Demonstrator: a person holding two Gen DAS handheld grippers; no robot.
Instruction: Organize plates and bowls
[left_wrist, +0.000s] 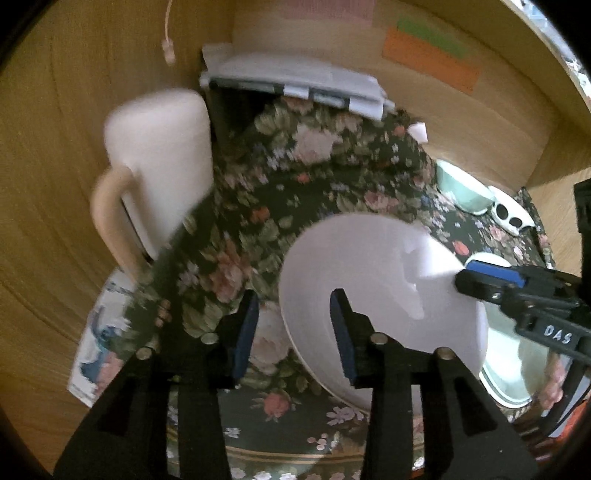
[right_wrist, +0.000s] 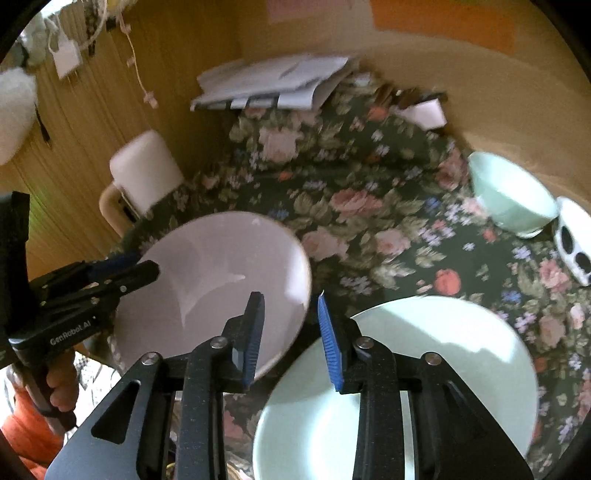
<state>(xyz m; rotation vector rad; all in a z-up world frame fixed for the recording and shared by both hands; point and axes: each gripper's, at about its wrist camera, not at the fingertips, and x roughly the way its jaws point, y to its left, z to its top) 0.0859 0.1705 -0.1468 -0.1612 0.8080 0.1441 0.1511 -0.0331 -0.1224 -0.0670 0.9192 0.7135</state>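
Note:
A plain white plate (left_wrist: 388, 266) lies tilted over a floral, gold-rimmed plate (left_wrist: 280, 446) on the flowered tablecloth (left_wrist: 258, 192). My left gripper (left_wrist: 295, 295) is open and straddles the white plate's left rim without pressing on it. My right gripper (right_wrist: 290, 295) is also open, with the white plate's (right_wrist: 214, 273) right rim between its pads. Each gripper shows in the other's view: the right gripper (left_wrist: 467, 275) at the plate's right edge, the left gripper (right_wrist: 144, 267) at its left edge. A mint plate (right_wrist: 424, 369) lies under my right gripper. A mint bowl (right_wrist: 513, 192) stands at the back right.
A white mug (left_wrist: 162, 158) stands at the left by the wooden wall. A stack of papers (left_wrist: 295, 77) lies at the back. A small white dish with black holes (right_wrist: 576, 243) sits beside the mint bowl. A hand (right_wrist: 61, 384) holds the left gripper's handle.

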